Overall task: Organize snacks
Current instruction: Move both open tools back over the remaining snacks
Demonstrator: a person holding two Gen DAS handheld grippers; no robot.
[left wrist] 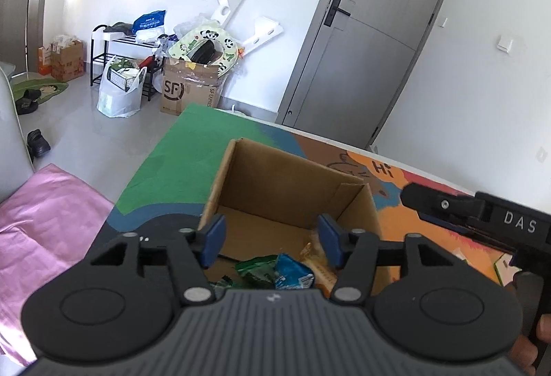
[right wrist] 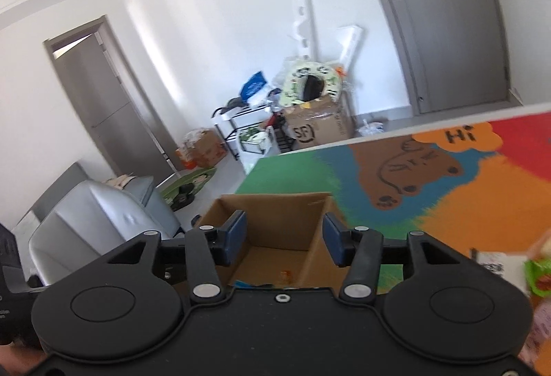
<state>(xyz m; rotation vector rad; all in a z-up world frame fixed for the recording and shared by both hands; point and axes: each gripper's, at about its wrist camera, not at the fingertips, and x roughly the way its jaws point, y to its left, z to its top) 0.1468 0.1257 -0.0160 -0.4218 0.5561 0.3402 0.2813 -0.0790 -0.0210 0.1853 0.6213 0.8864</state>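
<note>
Your left gripper hangs over the cardboard box, jaws spread, nothing pinched; snack packets lie inside, likely just dropped. Right gripper likewise spread, empty. More snacks wait beyond the box's right side on the mat.

Both cams ride right on the grippers, looking forward and down along the fingers. The left wrist view sits close over the open cardboard box, tilted so the far grey door leans. The right wrist view comes at the same box from a bit further back. Both share the box, the colourful table mat and the clutter by the far wall.
</note>
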